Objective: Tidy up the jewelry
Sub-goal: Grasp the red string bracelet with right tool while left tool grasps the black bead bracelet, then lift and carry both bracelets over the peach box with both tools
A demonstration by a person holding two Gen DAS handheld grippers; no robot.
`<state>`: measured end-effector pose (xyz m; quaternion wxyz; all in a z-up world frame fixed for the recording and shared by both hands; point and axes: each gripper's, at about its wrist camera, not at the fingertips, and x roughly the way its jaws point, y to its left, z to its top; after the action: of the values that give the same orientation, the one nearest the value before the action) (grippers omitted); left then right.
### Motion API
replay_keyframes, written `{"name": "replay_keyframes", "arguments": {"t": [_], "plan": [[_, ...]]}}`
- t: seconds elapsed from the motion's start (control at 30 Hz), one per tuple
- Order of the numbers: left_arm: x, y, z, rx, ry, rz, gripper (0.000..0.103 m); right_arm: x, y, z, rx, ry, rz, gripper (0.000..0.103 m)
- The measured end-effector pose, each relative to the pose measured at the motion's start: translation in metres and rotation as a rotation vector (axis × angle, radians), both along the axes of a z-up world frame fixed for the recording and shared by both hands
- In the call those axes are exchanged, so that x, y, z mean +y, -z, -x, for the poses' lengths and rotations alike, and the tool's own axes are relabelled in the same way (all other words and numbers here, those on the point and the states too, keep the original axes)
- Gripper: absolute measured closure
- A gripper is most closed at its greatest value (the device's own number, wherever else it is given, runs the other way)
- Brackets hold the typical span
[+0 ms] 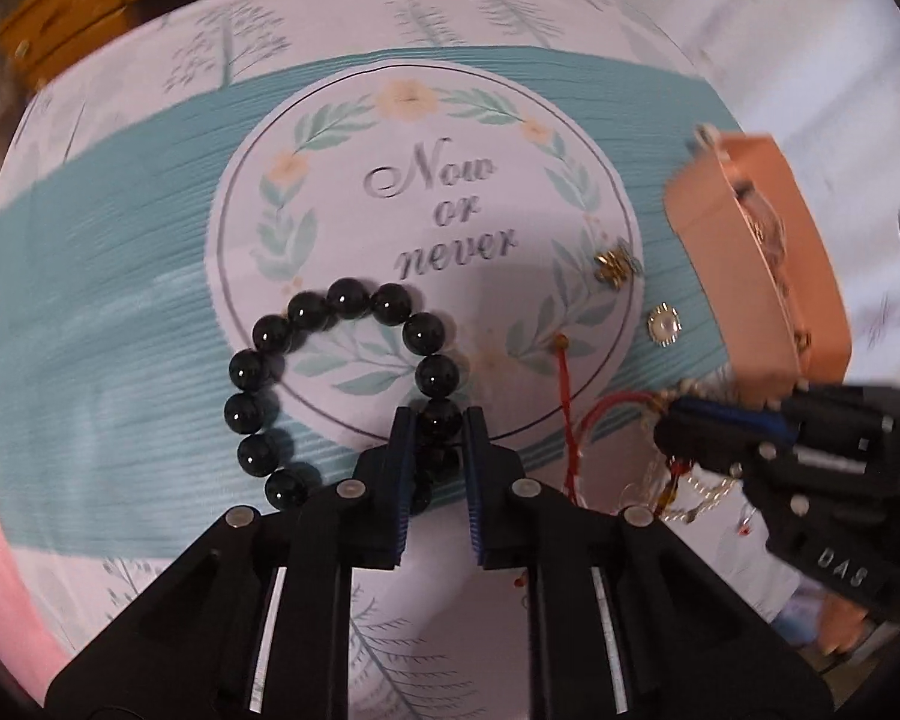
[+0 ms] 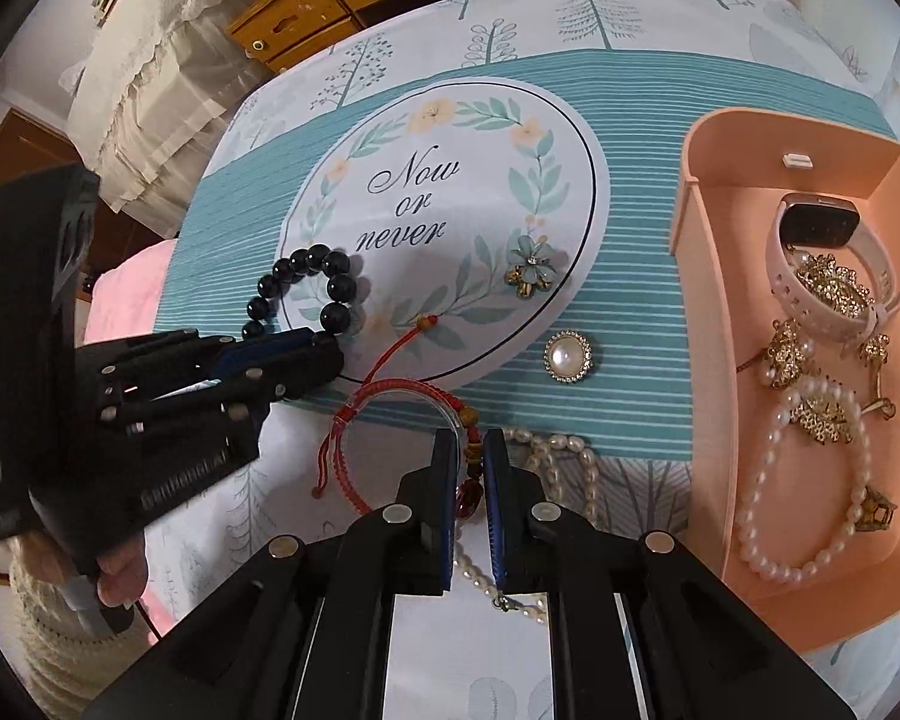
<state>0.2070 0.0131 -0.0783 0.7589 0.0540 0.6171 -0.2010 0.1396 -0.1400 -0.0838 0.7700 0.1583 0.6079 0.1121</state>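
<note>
Both grippers point steeply down. Left gripper [image 1: 438, 420] has its jaws clamped on the black bead bracelet [image 1: 258, 360] lying on the desk's printed circle. Right gripper [image 2: 469, 450] is clenched on the red cord bracelet [image 2: 354, 420] near the pearls [image 2: 564, 450]. Only the right view shows inside the pink tray [image 2: 708, 360] along the desk's right edge: a watch [image 2: 822, 228] and more pearls.

Bead bracelet [image 2: 312, 294] left on the tablecloth [image 2: 630, 120], brooches [image 2: 568, 357] midway — tray [image 2: 699, 324] right, holding a watch [image 2: 822, 264].
</note>
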Motion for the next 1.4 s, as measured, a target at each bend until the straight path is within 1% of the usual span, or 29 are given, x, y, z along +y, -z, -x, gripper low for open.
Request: {"name": "replay_keyframes", "arguments": {"t": [0.13,0.2,0.43,0.57,0.67,0.73,0.83,0.93,1.1,1.23,1.33,1.4], "plan": [[0.007,-0.011,0.000,-0.011,-0.074,0.022,0.091,-0.002,-0.008,0.005,-0.020,0.000,-0.012,0.094],[0.010,-0.022,0.002,-0.030,-0.103,0.045,0.091,-0.004,-0.015,0.009,-0.039,0.001,-0.018,0.094],[0.008,-0.079,0.018,-0.131,-0.148,0.124,0.091,-0.012,-0.047,0.027,-0.122,0.003,-0.030,0.094],[-0.006,-0.111,0.033,-0.175,-0.135,0.179,0.091,-0.031,-0.069,0.039,-0.176,0.031,-0.060,0.094],[-0.024,-0.129,0.045,-0.198,-0.106,0.225,0.091,-0.052,-0.086,0.047,-0.224,0.068,-0.048,0.094],[-0.040,-0.139,0.053,-0.222,-0.083,0.241,0.091,-0.068,-0.094,0.050,-0.244,0.098,-0.039,0.094],[-0.070,-0.152,0.059,-0.253,-0.044,0.269,0.091,-0.099,-0.100,0.055,-0.266,0.160,-0.008,0.094],[-0.097,-0.159,0.062,-0.266,-0.014,0.282,0.091,-0.130,-0.095,0.059,-0.263,0.219,0.017,0.094],[-0.138,-0.159,0.061,-0.258,0.013,0.282,0.091,-0.165,-0.070,0.062,-0.219,0.273,0.066,0.094],[-0.169,-0.145,0.055,-0.228,0.019,0.259,0.091,-0.179,-0.042,0.059,-0.168,0.272,0.057,0.094],[-0.182,-0.132,0.050,-0.211,0.015,0.235,0.091,-0.182,-0.024,0.057,-0.143,0.261,0.033,0.094],[-0.189,-0.123,0.046,-0.206,0.006,0.210,0.091,-0.183,-0.017,0.059,-0.136,0.247,0.026,0.094]]}}
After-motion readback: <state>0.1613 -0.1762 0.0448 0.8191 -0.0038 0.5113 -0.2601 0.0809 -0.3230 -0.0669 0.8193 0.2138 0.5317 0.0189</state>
